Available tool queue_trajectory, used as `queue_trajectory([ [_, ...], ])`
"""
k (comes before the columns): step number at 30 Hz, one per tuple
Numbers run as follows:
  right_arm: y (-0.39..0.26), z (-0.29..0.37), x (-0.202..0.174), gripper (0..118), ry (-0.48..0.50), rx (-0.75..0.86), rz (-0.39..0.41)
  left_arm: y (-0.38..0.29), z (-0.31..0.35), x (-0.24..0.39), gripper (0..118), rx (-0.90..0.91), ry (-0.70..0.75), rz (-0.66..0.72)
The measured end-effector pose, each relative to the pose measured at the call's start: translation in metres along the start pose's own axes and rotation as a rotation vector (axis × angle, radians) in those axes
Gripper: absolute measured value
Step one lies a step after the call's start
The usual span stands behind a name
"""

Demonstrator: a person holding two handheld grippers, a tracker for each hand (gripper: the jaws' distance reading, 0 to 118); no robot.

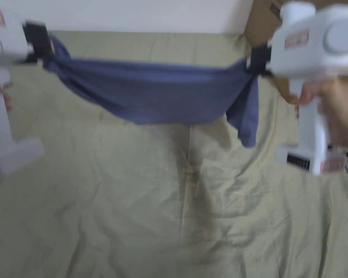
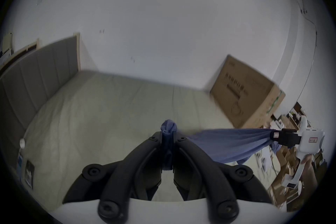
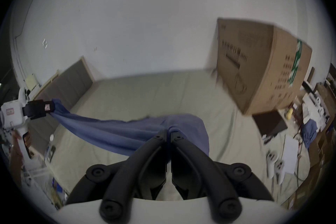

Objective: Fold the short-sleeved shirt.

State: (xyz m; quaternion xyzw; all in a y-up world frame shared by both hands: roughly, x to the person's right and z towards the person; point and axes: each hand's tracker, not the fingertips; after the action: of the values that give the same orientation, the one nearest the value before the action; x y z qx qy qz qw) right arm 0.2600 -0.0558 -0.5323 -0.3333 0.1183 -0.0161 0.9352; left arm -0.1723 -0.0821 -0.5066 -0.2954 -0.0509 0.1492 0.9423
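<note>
One blue shirt [image 1: 158, 96] slung in the air above the bed [image 1: 151, 202], two grippers, left gripper [image 2: 167, 134] pinched tight on one bunched end, right gripper [image 3: 168, 132] clamped on the other, one cardboard box [image 3: 258, 64] at the wall

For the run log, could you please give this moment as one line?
shirt: lifted above bed, stretched | left gripper: shut on shirt | right gripper: shut on shirt

The shirt [image 1: 158, 96] is a plain dusty blue, no print. Bed sheet [image 1: 169, 202] under it is pale olive-beige, also plain. Both grippers have white bodies with black jaws. Headboard [image 2: 36, 71] is grey with stitched panels, cardboard box [image 3: 258, 64] brown with a green strip.
</note>
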Motion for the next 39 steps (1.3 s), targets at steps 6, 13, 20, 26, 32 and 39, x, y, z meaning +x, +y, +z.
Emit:
queue_trajectory([
  [6, -0.143, -0.007, 0.017, 3, 0.049, -0.16, -0.096, -0.155, 0.029, -0.041, 8, -0.186, 0.027, 0.149],
  [13, -0.267, 0.021, -0.014, 3, 0.049, -0.308, -0.013, -0.274, 0.061, -0.07, 8, -0.311, 0.139, 0.263],
  [20, -0.302, 0.048, -0.025, 54, 0.018, -0.336, -0.045, -0.289, 0.09, -0.074, 70, -0.309, 0.202, 0.262],
  [26, -0.286, 0.077, -0.024, 105, -0.06, -0.227, 0.041, -0.245, 0.119, -0.078, 111, -0.146, 0.292, 0.212],
  [32, -0.229, 0.113, -0.033, 107, -0.107, 0.151, 0.101, -0.18, 0.149, -0.031, 111, 0.174, 0.268, 0.012],
  [39, -0.171, 0.15, -0.059, 110, -0.158, 0.468, 0.146, -0.147, 0.156, 0.026, 110, 0.406, 0.225, -0.149],
])
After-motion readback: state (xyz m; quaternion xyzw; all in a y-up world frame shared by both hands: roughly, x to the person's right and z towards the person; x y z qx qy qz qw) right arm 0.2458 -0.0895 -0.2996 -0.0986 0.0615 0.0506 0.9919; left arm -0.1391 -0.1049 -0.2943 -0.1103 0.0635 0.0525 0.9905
